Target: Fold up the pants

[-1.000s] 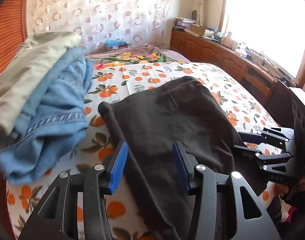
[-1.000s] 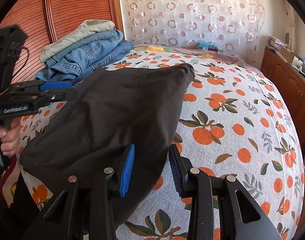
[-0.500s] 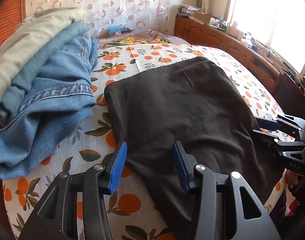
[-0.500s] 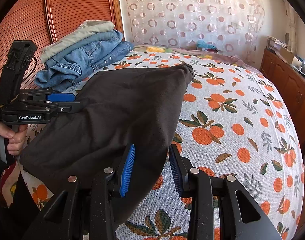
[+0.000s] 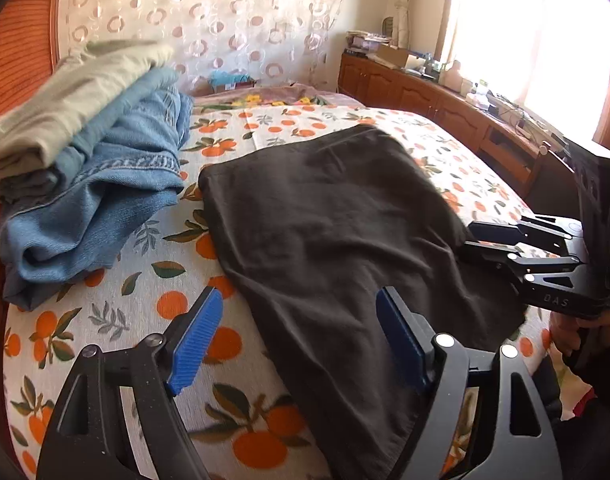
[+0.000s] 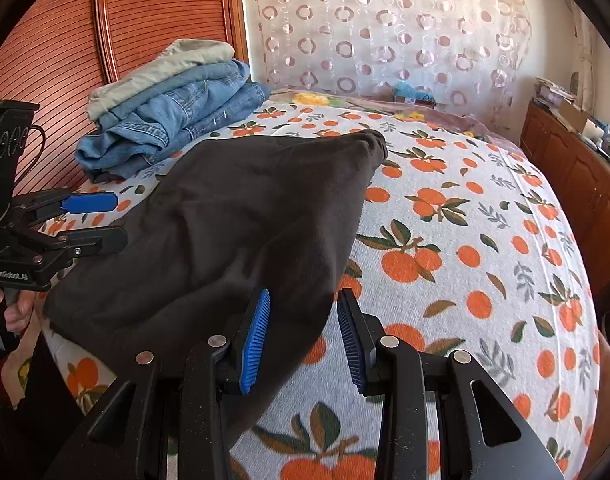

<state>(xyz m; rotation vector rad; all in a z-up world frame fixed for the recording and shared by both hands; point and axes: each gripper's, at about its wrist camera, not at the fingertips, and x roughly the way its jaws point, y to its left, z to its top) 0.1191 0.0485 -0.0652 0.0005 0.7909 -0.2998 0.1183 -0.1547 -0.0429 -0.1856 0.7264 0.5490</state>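
Note:
Dark brown pants (image 5: 329,224) lie flat on the orange-print bed sheet (image 5: 117,312), one end hanging over the near edge. They also show in the right wrist view (image 6: 241,216). My left gripper (image 5: 301,332) is open wide, just above the pants' near left edge, holding nothing. It appears in the right wrist view (image 6: 105,220) at the left of the pants. My right gripper (image 6: 303,332) is open over the pants' near right edge, empty. It appears in the left wrist view (image 5: 471,236) at the pants' right side.
A stack of folded jeans (image 5: 101,200) with a beige garment (image 5: 77,92) on top sits at the left by the wooden headboard (image 6: 65,40). A wooden cabinet (image 5: 445,108) runs along the window on the right. Bare sheet (image 6: 465,240) lies right of the pants.
My left gripper has opened wider and drawn back slightly toward the near edge. The right gripper has stayed in place. The pants have not moved.

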